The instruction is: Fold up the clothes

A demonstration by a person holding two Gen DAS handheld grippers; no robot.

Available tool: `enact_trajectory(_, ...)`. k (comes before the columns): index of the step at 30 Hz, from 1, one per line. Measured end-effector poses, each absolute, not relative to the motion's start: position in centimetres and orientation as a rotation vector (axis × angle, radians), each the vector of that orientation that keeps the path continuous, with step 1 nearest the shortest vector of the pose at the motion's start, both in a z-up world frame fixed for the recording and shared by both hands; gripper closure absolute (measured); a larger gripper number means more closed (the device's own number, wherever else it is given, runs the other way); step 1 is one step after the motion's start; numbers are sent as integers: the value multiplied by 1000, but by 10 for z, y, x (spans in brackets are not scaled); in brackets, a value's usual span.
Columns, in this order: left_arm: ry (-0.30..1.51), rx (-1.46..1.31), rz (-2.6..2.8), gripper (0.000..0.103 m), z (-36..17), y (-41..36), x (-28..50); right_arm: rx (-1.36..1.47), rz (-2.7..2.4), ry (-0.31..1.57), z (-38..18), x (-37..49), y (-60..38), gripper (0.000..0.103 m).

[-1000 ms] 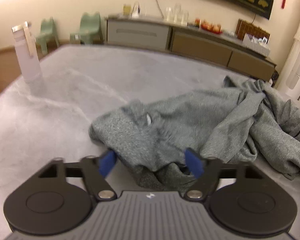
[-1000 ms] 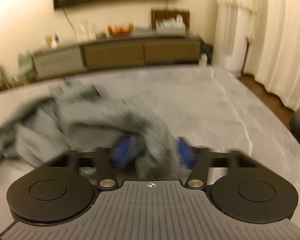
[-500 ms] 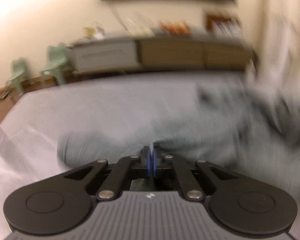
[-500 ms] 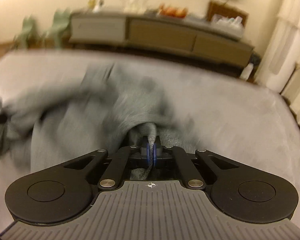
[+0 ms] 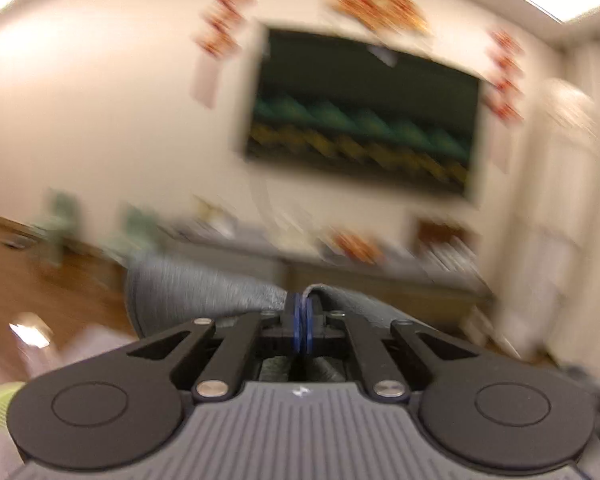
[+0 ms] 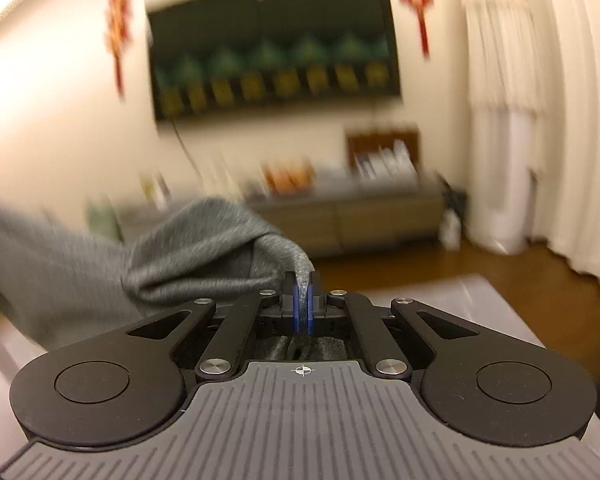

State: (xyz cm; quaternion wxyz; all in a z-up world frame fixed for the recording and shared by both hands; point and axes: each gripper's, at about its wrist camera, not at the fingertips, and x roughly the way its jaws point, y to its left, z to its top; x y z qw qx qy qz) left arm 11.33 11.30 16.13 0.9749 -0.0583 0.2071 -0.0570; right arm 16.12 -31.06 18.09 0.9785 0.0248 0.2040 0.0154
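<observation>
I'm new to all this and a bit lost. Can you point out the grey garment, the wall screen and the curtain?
grey garment [image 6: 204,248]: right wrist view, the raised fold left of the hand-held gripper.
wall screen [image 6: 272,48]: right wrist view, middle of its dark panel.
curtain [image 6: 572,120]: right wrist view, its pale pleats.

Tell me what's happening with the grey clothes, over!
Left gripper shut on the grey garment. Right gripper shut on it too. Cloth lifted, both cameras facing the wall screen. Nothing blocking in view; picture blurry.
</observation>
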Motion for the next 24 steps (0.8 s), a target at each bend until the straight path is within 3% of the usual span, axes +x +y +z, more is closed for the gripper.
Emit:
enact_trajectory(3,580,-58,-329,100,106,59,83,-21,-37,622,99,164,-320,97)
enact_trajectory(6,732,-31,-523,99,52,10,58,16,-72,760,40,152,-336,82)
enact_trajectory(8,775,-8,-597,98,31,-9,52,70,-86,734,37,138,-342,51)
enact_trajectory(10,772,1,-613,89,24,-14,49,124,-72,699,43,123,-344,42)
enact_trajectory(11,764,-9,-605,76,26,-9,51,145,-51,685,48,116,-342,39)
enact_trajectory(12,753,-22,-589,56,29,-3,53,167,-30,671,53,109,-340,37)
enact_trajectory(14,703,-57,-545,35,41,8,48,208,21,644,60,99,-330,25)
enact_trajectory(20,608,-138,-331,18,71,60,94,382,256,684,51,58,-283,15)
enact_trajectory(24,721,-101,-214,17,42,48,173,270,295,793,14,52,-237,16)
